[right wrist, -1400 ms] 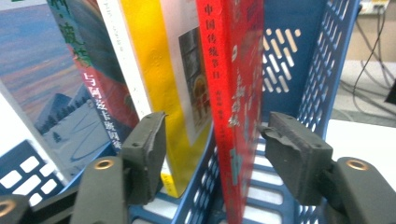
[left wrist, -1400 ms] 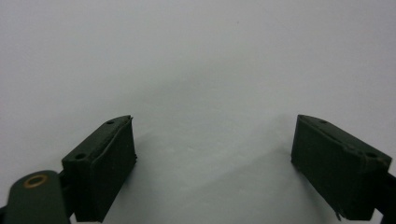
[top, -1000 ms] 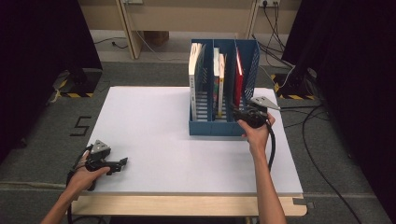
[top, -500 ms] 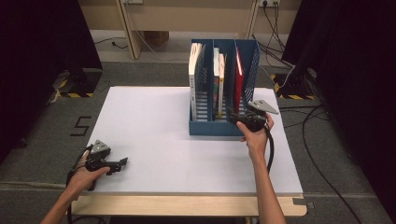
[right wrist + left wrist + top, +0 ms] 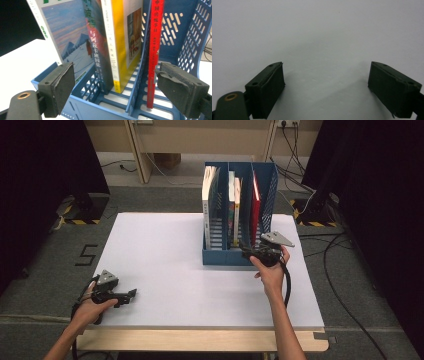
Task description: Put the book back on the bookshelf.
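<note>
Slightly back from the rack since a second ago, the right hand-held gripper [image 5: 248, 253] now hovers at the open front of the blue file rack [image 5: 267, 190], jaws apart and empty. Judged step: lining up on a book, likely the red book [image 5: 155, 50] in the right compartment; next it must advance and straddle the spine. Four books stand in three compartments. The left hand-held gripper [image 5: 131, 293] rests open on the tabletop [image 5: 160, 255].

Occlusions and crops

Book [image 5: 66, 37] tops run off the right gripper view; the rack [image 5: 264, 190] wall hides most of the red book [image 5: 256, 212] in the high view.
</note>
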Demonstrator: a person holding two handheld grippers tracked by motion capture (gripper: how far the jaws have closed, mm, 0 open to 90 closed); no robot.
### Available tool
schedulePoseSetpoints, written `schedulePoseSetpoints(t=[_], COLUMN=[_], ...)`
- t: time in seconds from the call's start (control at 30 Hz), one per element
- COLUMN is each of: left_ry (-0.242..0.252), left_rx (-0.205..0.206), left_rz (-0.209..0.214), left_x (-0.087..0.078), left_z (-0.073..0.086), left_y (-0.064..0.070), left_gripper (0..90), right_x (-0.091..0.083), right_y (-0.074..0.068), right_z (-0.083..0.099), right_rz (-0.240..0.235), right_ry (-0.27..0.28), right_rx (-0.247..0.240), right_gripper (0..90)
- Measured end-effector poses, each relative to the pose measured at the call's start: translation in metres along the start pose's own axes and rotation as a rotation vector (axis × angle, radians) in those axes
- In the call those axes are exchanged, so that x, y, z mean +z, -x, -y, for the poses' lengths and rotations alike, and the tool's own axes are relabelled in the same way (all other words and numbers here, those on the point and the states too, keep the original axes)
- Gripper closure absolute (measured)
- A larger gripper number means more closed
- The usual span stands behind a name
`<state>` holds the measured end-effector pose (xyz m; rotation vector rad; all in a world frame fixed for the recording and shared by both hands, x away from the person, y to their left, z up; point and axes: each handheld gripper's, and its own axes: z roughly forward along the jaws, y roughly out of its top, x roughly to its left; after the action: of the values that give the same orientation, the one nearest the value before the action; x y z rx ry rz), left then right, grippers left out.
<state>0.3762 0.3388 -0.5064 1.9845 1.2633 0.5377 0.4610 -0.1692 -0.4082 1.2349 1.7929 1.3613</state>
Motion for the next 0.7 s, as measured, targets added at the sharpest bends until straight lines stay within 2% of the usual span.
schedulePoseSetpoints(t=[0.7], left_ry=[0.000], left_rx=[-0.001], left_rz=[0.001], left_x=[0.000], left_z=[0.000], left_y=[0.000], left_gripper=[12.6], right_x=[-0.010], right_y=[-0.014], right_z=[0.014], right_rz=[-0.033], right_ry=[-0.017], right_rx=[-0.019], right_gripper=[15.7])
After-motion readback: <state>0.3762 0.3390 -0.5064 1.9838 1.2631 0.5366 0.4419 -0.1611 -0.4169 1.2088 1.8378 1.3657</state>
